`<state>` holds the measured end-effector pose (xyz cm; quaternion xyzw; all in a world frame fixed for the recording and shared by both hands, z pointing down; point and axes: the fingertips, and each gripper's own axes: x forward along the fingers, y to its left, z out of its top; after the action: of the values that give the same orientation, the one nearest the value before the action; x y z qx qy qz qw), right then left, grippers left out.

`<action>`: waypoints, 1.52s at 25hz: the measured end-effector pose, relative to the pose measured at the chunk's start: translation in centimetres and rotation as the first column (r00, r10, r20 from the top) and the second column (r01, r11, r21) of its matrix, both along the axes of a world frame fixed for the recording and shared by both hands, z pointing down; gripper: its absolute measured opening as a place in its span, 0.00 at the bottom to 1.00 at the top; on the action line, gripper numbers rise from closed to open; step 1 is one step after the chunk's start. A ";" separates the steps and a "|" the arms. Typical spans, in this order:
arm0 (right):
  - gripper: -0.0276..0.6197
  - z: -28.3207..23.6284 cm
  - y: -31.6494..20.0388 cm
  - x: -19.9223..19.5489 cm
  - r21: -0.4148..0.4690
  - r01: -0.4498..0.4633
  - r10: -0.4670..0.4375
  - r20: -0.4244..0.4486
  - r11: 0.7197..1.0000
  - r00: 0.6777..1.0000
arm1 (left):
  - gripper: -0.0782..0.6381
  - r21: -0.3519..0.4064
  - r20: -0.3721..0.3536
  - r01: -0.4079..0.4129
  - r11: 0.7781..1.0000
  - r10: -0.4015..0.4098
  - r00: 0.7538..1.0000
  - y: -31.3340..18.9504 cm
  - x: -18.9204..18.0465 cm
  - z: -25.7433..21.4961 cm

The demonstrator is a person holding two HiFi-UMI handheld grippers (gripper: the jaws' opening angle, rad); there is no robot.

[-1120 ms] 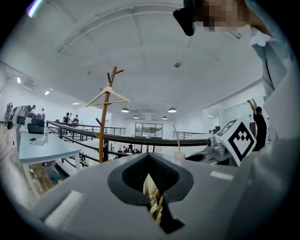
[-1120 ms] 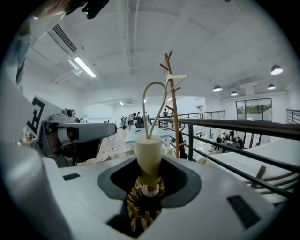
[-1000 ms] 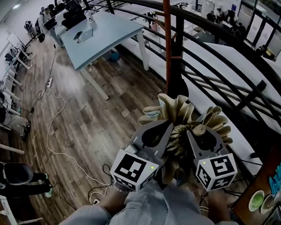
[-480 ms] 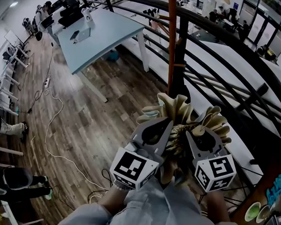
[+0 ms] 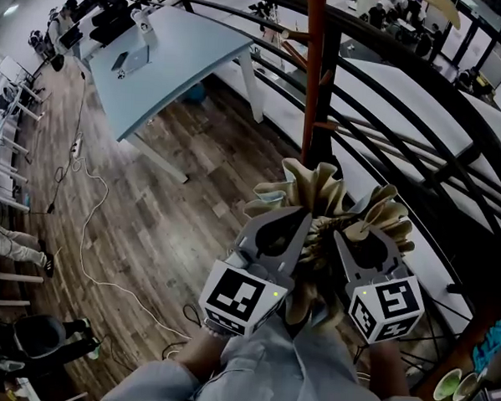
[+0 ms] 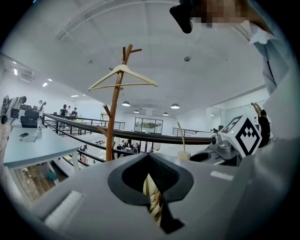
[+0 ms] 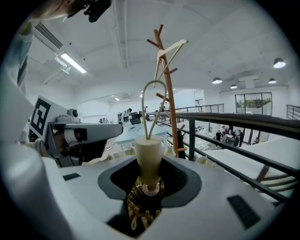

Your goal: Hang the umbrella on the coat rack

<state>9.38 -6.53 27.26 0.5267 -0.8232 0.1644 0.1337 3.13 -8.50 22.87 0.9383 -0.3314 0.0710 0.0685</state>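
Note:
A folded beige umbrella [image 5: 322, 199] is held between both grippers, in front of my chest. My left gripper [image 5: 292, 231] is shut on its pleated fabric [image 6: 152, 197]. My right gripper [image 5: 349, 238] is shut on the umbrella just below its cream handle [image 7: 148, 157], and a thin cord loop [image 7: 154, 103] stands up from the handle. The wooden coat rack [image 5: 312, 73] rises just ahead of the umbrella. Short pegs stick out from its pole [image 7: 169, 103], and a wooden hanger [image 6: 123, 77] hangs near the top.
A black curved railing [image 5: 406, 103] runs right behind the rack. A pale blue table [image 5: 174, 57] stands at upper left on the wood floor, where a white cable [image 5: 86, 229] trails. Green cups [image 5: 459, 382] sit at lower right. People stand far off.
Both grippers have carried the umbrella forward towards the coat rack. The pole and railing now stand closer in the head view. The grips are unchanged.

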 end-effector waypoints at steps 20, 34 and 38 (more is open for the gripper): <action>0.25 4.9 -9.4 -0.7 -0.081 -0.059 0.058 -0.016 0.995 0.998 | 0.12 -0.138 -0.021 -0.050 0.989 0.048 0.999 -9.4 -1.1 4.1; 0.25 8.6 -11.5 -0.7 -0.128 -0.012 0.011 -0.002 0.992 1.000 | 0.12 -0.125 0.022 -0.007 0.992 0.009 1.000 -10.8 -0.5 7.2; 0.25 10.1 -11.7 -0.4 -0.136 -0.001 0.001 0.006 0.991 1.000 | 0.12 -0.134 0.041 0.006 0.991 0.000 0.999 -11.0 -0.2 9.0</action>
<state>8.93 -18.25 37.39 0.5162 -0.8102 0.2221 0.1667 2.94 -19.55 31.86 0.9294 -0.3287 0.1122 0.1248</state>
